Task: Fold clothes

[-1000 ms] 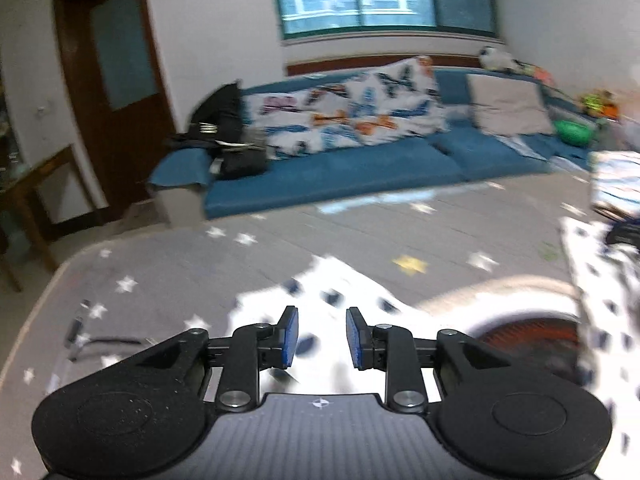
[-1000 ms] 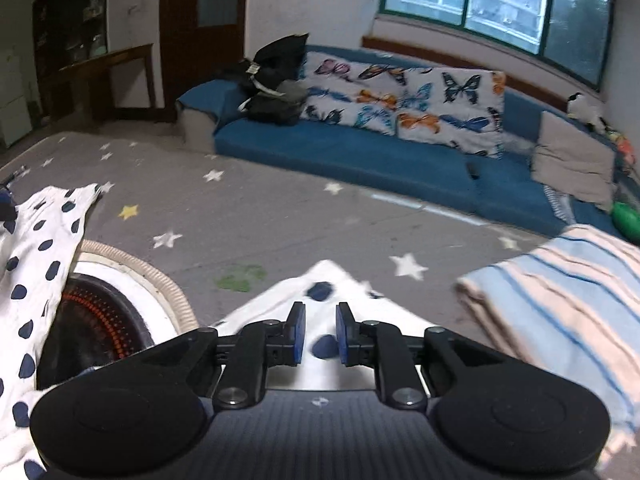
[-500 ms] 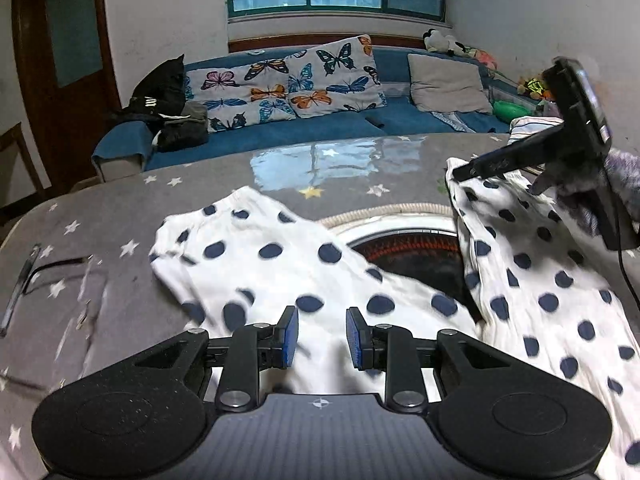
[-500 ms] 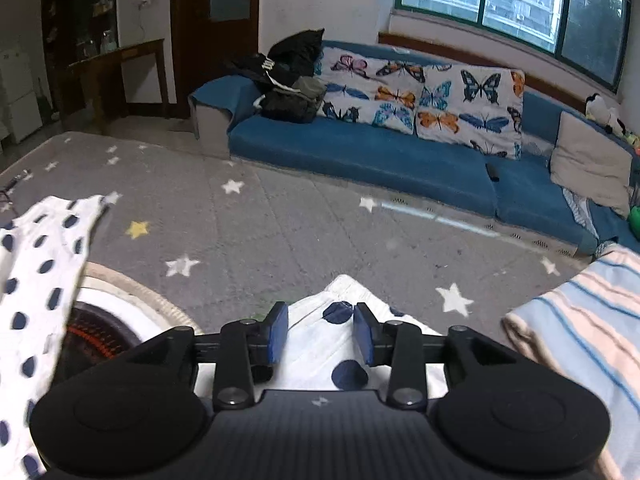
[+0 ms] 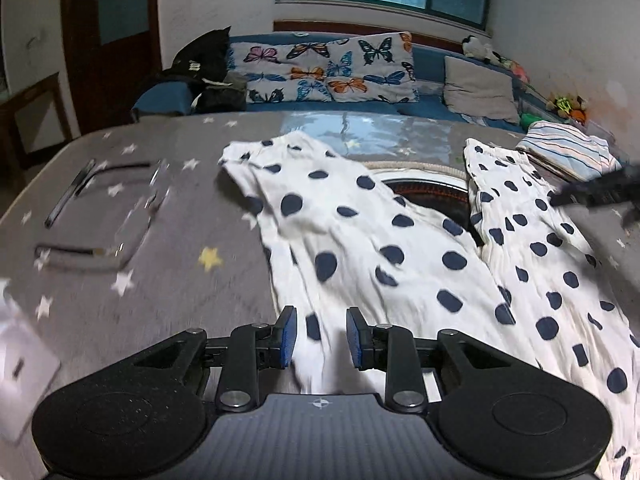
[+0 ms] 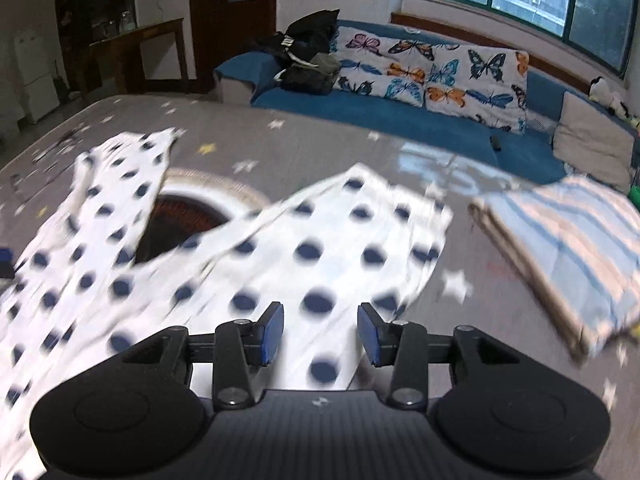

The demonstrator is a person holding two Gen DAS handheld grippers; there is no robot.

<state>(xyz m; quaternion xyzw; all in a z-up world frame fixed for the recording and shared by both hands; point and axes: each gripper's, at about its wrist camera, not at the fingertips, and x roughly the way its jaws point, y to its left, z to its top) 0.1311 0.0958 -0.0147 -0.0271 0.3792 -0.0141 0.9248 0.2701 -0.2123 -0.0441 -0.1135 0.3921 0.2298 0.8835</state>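
The polka-dot trousers (image 5: 400,248) lie spread and unfolded on the star-patterned table (image 5: 168,280), legs toward twelve o'clock, a striped folded cloth (image 6: 560,248) already at two o'clock; the left gripper (image 5: 321,336) and right gripper (image 6: 320,332) both stand apart, gripping nothing
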